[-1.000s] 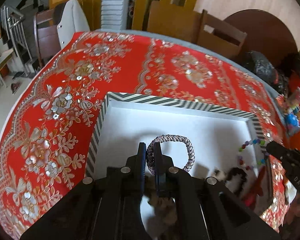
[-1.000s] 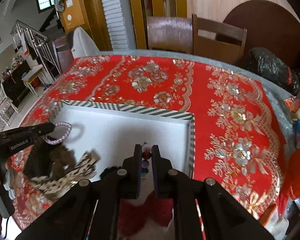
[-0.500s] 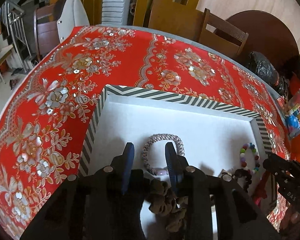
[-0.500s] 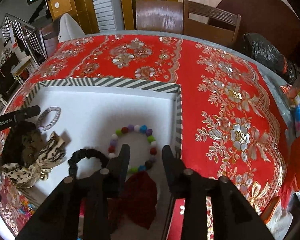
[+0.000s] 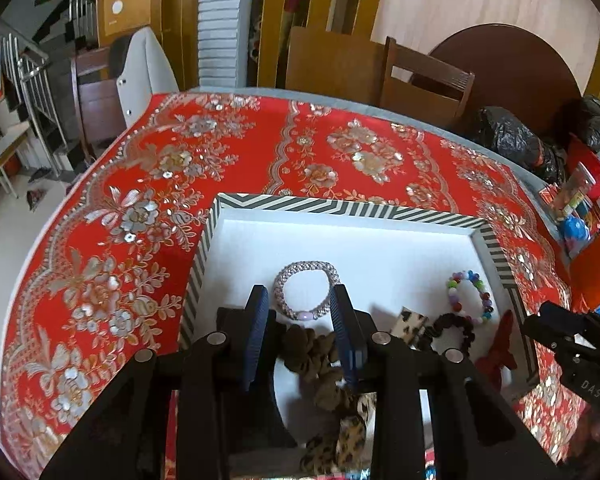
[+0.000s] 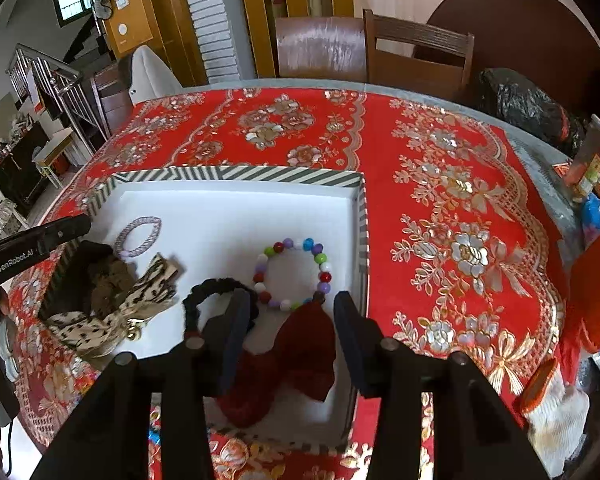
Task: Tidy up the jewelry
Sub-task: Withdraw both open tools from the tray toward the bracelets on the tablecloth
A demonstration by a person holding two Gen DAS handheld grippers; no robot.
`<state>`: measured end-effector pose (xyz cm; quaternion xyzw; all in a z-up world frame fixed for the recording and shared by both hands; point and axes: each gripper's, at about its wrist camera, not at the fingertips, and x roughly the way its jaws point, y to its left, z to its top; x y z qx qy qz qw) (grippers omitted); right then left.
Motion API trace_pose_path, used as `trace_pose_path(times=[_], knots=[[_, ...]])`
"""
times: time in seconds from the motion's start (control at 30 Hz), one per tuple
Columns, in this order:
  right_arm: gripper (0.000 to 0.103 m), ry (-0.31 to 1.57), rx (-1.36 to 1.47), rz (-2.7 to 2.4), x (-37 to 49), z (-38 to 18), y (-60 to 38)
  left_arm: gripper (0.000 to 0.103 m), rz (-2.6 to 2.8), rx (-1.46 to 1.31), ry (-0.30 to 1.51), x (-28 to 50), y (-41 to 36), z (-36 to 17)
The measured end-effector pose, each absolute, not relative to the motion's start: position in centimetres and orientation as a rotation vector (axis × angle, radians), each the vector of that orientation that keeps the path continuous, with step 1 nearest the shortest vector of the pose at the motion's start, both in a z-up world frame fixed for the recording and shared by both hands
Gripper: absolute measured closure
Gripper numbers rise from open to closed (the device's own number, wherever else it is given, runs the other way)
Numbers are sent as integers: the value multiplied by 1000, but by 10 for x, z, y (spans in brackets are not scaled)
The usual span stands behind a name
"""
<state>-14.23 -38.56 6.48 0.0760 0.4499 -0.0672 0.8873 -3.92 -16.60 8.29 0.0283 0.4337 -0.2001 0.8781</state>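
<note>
Tray (image 6: 236, 174) holds silver bracelet (image 5: 306, 290), bead bracelet (image 6: 294, 274), scrunchies, red bow (image 6: 292, 360); both grippers' fingers spread, empty.

Zigzag-striped tray (image 6: 236, 173), red floral cloth (image 6: 440, 200), perhaps sequinned

A red floral cloth (image 6: 460, 200) covers the counter (image 5: 380, 100); a striped-rimmed white tray (image 6: 236, 174) sits on it, perhaps a jar (image 6: 592, 156) near the edge.

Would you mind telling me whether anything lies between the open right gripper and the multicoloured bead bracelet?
Yes: the dark red bow lies between the right gripper and the bead bracelet, reaching its near beads.
</note>
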Motion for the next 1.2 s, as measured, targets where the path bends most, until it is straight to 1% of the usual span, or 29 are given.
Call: trace_pose_path(times=[0.2,0.4,0.7,1.03,1.2], knots=[[48,887,159,-133,-175,84,-379,80,-444,92,857,-71,-167,97],[48,854,154,-141,-208,92,-373,80,-450,131,816,-106,-167,102],[45,840,158,-137,-241,90,-361,80,-446,176,765,-142,-161,106],[45,849,142,-125,-264,83,-351,80,-470,89,823,-150,-130,111],[45,872,158,-119,-268,72,-355,80,-494,47,893,-151,-115,100]])
